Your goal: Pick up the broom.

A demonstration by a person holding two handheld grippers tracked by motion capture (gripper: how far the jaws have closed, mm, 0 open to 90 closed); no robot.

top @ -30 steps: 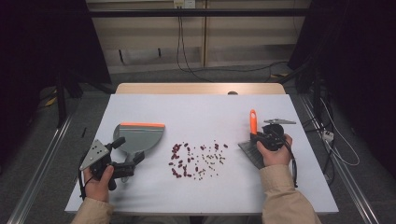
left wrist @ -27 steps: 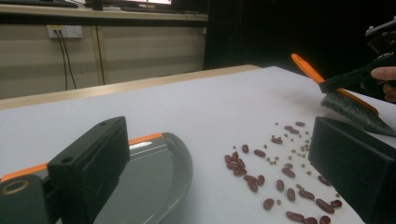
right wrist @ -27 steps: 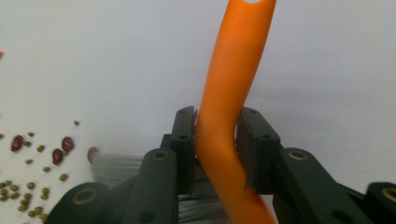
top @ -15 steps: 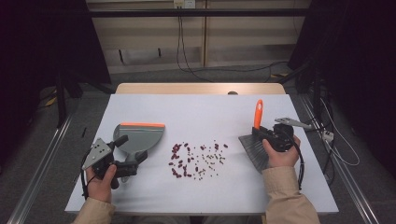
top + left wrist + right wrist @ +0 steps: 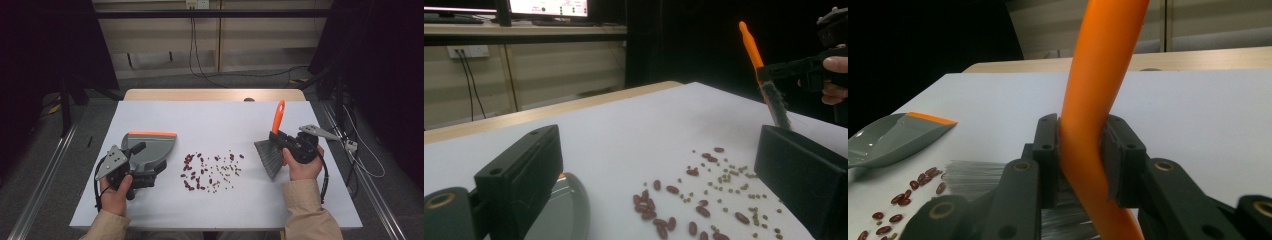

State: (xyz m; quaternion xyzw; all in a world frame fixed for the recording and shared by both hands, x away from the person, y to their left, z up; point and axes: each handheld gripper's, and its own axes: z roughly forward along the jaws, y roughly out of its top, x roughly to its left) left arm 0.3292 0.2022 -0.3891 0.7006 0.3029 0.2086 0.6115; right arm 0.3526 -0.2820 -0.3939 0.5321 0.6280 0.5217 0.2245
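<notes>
Small red and green beans [image 5: 210, 170] lie scattered mid-table. To their left rests a grey dustpan [image 5: 150, 147] with an orange lip. My left gripper [image 5: 140, 165] stands open at its near end, jaws spread wide on either side; in the left gripper view [image 5: 659, 150] the beans [image 5: 694, 200] lie ahead and the pan's edge [image 5: 569, 205] shows under one jaw. My right gripper [image 5: 280, 140] is shut on the orange handle [image 5: 1103, 60] of a brush [image 5: 272, 150], held off the table right of the beans, handle up, grey bristles [image 5: 973, 172] down.
The white table [image 5: 200, 120] ends in a wooden strip [image 5: 215, 95] at the far side. Cables [image 5: 350, 147] trail off the right edge. Dark floor and rails surround the table. A monitor [image 5: 549, 7] stands beyond in the left gripper view.
My right gripper has lifted the brush off the table and tipped its handle upright, drifting slightly right. The left gripper has shifted a little by the dustpan. Beans and dustpan have not moved.
</notes>
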